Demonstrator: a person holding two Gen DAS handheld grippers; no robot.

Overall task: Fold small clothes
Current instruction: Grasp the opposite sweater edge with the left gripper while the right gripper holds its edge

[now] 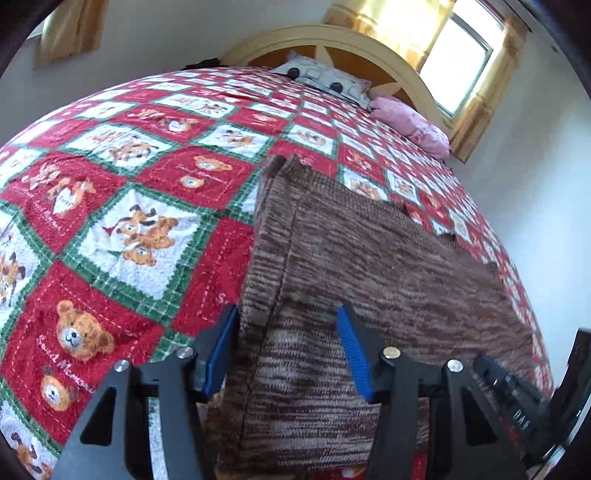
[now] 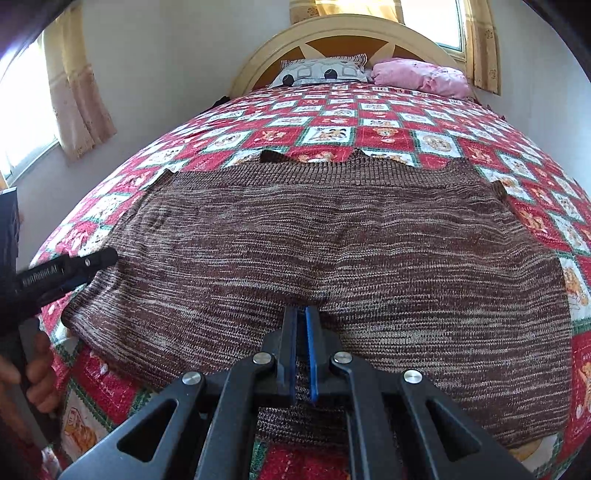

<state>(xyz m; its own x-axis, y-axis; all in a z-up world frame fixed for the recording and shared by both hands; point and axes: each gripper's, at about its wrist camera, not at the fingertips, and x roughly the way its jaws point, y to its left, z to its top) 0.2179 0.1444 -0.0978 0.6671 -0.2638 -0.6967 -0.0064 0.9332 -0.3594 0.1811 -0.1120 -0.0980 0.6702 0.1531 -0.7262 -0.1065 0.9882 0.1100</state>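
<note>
A brown and white knitted garment (image 2: pixel 332 236) lies spread flat on the bed; it also shows in the left wrist view (image 1: pixel 369 266). My left gripper (image 1: pixel 288 314) is open, its blue pads on either side of the garment's left edge near the front corner. My right gripper (image 2: pixel 302 312) has its pads pressed together on a pinch of the knit at the garment's near edge. The left gripper also shows at the left of the right wrist view (image 2: pixel 107 258), at the garment's left edge.
The bed is covered by a red, green and white teddy-bear quilt (image 1: pixel 122 229). A patterned pillow (image 2: pixel 321 72) and a pink pillow (image 2: pixel 421 75) lie by the curved headboard (image 2: pixel 343 31). Walls and curtained windows flank the bed.
</note>
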